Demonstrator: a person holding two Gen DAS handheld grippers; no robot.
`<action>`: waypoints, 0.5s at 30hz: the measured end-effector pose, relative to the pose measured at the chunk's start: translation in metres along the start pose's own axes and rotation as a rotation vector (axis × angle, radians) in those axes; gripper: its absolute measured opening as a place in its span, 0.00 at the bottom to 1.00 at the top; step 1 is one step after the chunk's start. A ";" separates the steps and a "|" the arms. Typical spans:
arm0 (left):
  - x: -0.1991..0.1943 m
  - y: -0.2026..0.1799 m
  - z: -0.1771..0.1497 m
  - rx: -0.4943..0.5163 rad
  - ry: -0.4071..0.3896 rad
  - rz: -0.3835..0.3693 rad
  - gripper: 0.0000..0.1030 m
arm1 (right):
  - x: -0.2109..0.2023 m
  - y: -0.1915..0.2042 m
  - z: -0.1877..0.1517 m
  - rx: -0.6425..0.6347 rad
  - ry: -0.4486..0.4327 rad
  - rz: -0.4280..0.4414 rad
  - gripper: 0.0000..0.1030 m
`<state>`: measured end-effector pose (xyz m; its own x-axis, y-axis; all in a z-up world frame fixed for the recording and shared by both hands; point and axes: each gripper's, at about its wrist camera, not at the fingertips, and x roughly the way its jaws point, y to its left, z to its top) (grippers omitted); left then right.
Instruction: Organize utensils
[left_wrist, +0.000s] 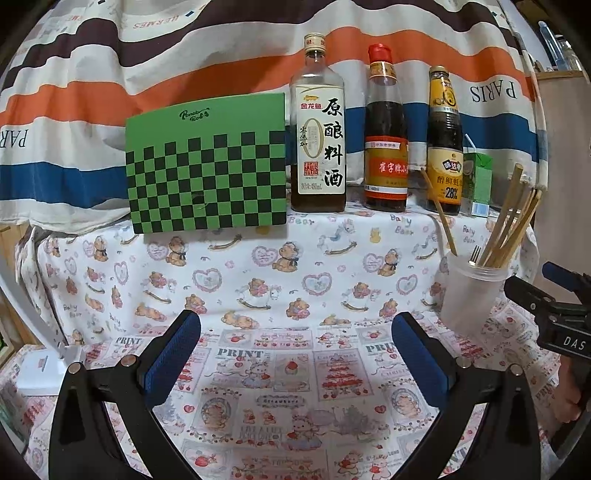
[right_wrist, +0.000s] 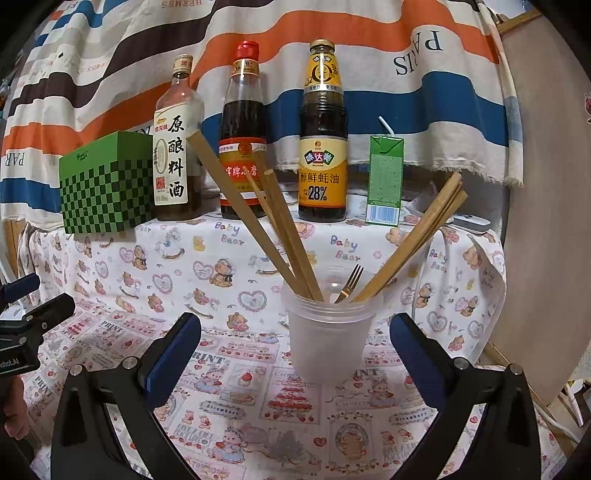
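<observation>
Both grippers hang over the patterned cloth on the desk (right_wrist: 240, 402) with jaws spread wide and nothing between them: left gripper (left_wrist: 295, 350) over bare cloth, right gripper (right_wrist: 295, 350) just short of a translucent plastic cup (right_wrist: 328, 339), which stands upright between its blue fingers (right_wrist: 173, 354) without touching either. Cup holds wooden chopsticks (right_wrist: 280, 236) fanned left and right, plus one metal fork (right_wrist: 349, 284), tines up. Behind, in a row at the desk's back edge: green checkered box (right_wrist: 107, 188), cooking wine bottle (right_wrist: 177, 155), red-capped sauce bottle (right_wrist: 242, 147), oyster sauce bottle (right_wrist: 323, 147), green drink carton (right_wrist: 384, 181) with straw. Striped fabric (right_wrist: 295, 48) hangs as backdrop.
</observation>
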<state>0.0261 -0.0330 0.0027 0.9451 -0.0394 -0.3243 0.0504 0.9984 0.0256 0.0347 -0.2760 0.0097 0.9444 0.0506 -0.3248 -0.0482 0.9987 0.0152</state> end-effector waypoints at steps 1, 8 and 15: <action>0.000 0.001 0.000 -0.003 -0.002 0.004 1.00 | 0.000 0.000 0.000 0.000 0.000 -0.001 1.00; -0.001 0.002 0.000 -0.008 -0.003 0.025 1.00 | 0.000 0.001 0.000 -0.003 0.002 0.001 1.00; 0.000 0.002 0.001 -0.011 -0.002 0.025 1.00 | 0.000 0.002 0.000 -0.009 0.004 0.004 1.00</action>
<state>0.0261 -0.0308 0.0034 0.9466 -0.0147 -0.3220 0.0235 0.9995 0.0234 0.0350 -0.2742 0.0098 0.9430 0.0548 -0.3282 -0.0552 0.9984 0.0081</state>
